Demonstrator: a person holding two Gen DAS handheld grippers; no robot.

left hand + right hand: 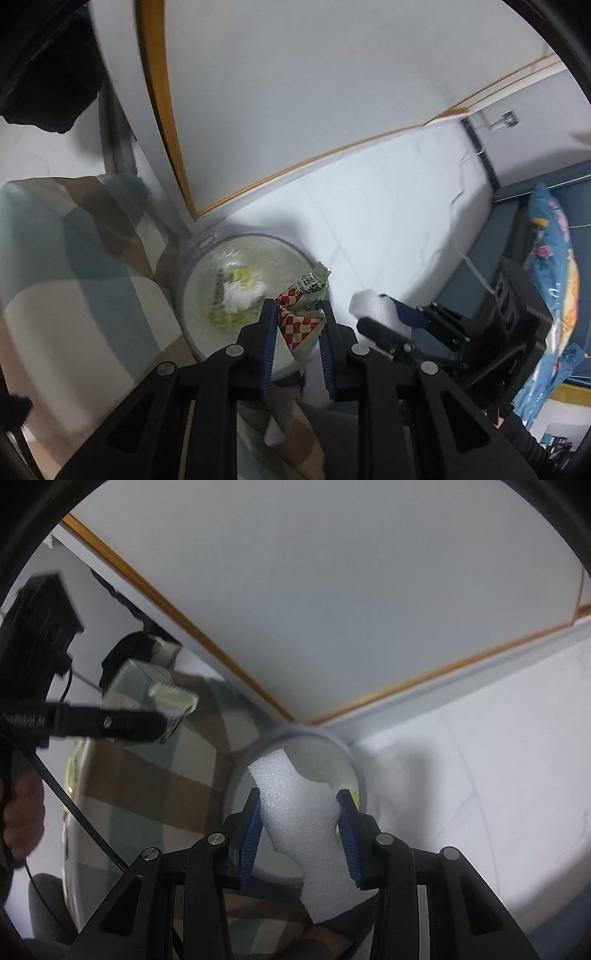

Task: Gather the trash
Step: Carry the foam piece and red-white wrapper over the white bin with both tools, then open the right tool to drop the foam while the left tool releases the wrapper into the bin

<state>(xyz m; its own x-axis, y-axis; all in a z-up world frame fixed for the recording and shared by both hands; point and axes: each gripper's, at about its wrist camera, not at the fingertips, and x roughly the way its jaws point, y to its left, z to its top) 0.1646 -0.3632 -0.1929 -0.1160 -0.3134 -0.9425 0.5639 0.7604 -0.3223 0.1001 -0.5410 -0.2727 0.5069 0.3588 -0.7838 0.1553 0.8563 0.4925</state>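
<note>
In the left wrist view my left gripper (298,314) is shut on a red-and-white checkered snack wrapper (302,314), held over the near rim of a round grey trash bin (207,243) lined with clear plastic. Crumpled white paper and yellow-green wrappers (236,295) lie inside. My right gripper (299,799) is shut on a white foam piece (295,812), held above the same bin (351,757). The right gripper and foam (369,306) also show just right of the left gripper. The left gripper appears at the left of the right wrist view (173,705).
A white tabletop with an orange edge (295,92) overhangs the bin. A checked cushion or blanket (74,277) lies left of the bin. White floor (388,221) spreads to the right. A blue patterned bag (554,277) hangs at the far right.
</note>
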